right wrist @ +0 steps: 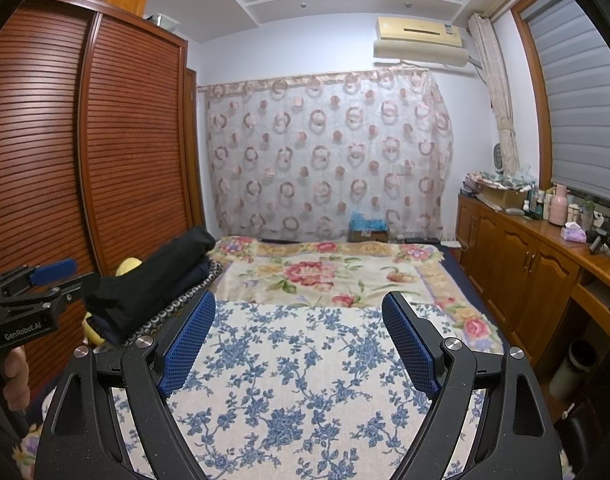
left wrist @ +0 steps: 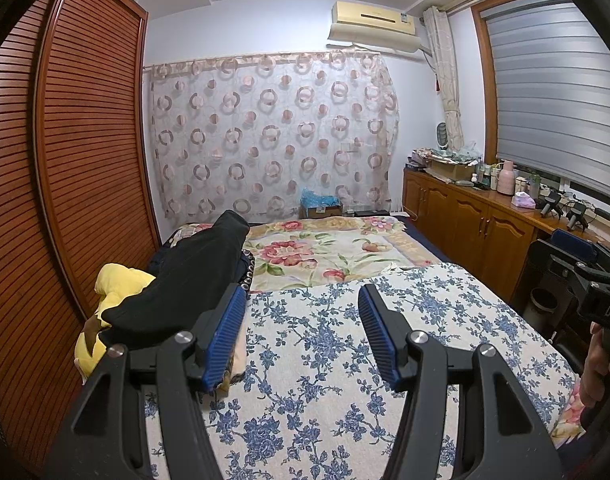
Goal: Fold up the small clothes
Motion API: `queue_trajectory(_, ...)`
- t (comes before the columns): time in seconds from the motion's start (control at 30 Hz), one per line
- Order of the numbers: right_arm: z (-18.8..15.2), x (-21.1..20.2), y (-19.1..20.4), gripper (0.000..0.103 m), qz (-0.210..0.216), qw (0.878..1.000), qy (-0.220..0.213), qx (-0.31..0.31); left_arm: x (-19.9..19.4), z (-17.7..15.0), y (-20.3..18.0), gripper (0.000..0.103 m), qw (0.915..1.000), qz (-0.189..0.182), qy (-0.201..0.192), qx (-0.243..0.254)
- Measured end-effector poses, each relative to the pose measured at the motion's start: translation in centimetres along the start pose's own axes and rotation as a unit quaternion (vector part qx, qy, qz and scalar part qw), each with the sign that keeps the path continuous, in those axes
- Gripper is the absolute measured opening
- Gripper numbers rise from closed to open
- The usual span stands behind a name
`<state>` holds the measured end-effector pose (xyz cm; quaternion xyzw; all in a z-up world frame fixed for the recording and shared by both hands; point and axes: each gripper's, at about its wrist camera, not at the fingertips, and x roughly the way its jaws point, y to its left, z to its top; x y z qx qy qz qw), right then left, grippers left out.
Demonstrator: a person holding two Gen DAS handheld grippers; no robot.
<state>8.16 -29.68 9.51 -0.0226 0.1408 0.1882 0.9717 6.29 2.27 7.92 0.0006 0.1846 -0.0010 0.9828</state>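
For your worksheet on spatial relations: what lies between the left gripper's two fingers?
Nothing is held: between the left gripper fingers only the blue-flowered cloth on the bed shows, in the left wrist view.

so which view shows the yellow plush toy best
The left wrist view. There the yellow plush toy shows a broad stretch of its body beside the wardrobe, partly under the black garment. In the right wrist view only small yellow bits peek out around the black garment.
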Motion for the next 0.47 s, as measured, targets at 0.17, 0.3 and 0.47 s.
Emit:
queue_trajectory(0.17,0.02,0.02,0.04,0.087,0.000,1.000,0.000,0.000,0.02,-0.03,0.01,0.058,1.0000,0.000,0.000,0.000)
queue_trajectory(0.3,0.03,0.02,0.04,0.087,0.000,1.000,0.000,0.000,0.03,-0.04,-0.01,0.058,1.0000,0.000,0.000,0.001)
queue_trajectory(0.47,0.03,0.02,0.03,0.087,0.000,1.000,0.000,0.000,0.05,-0.08,0.00,0.058,1.0000,0.000,0.000,0.001)
